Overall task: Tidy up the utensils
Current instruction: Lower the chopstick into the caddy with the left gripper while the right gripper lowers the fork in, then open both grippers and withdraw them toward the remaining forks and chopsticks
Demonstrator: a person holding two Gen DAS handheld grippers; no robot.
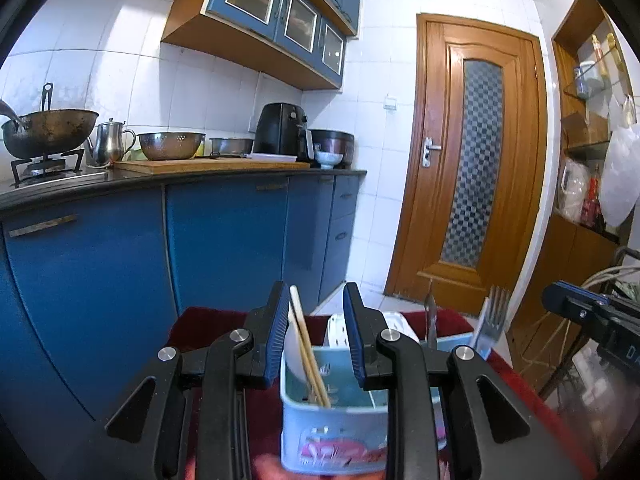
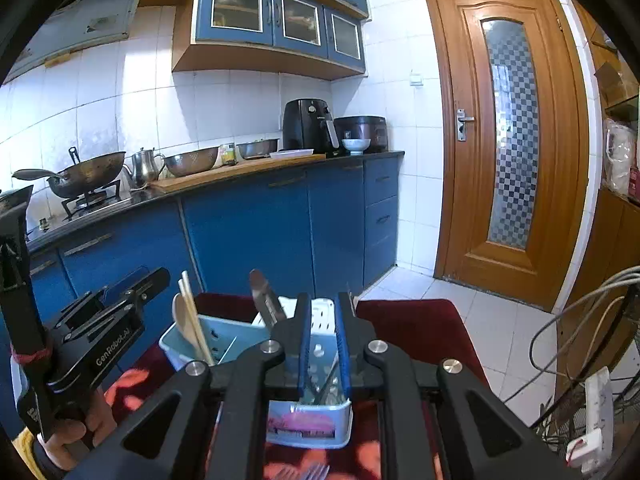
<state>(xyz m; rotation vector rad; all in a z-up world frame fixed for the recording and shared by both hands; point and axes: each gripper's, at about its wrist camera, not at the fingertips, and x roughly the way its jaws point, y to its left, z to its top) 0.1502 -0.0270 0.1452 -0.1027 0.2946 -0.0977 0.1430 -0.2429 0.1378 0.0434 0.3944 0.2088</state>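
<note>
A pale blue plastic utensil caddy [image 1: 320,428] with a pink floral picture on its front wall is seen standing on a dark red cloth [image 1: 192,328]. A white perforated section [image 2: 322,320] is set at its far side. In one end compartment a pair of wooden chopsticks [image 1: 306,344] and a pale spoon [image 2: 182,320] are leaned; a knife [image 2: 262,292] is stood upright in the middle, and a metal fork [image 1: 490,320] is stood at the other end.

The left gripper [image 1: 316,340] is held just above the caddy with its jaws spread, nothing between them. The right gripper [image 2: 324,344] is held over the caddy too, its jaws parted by a narrow gap and nothing gripped. More fork tines [image 2: 306,472] are glimpsed on the cloth near the bottom edge.
</note>
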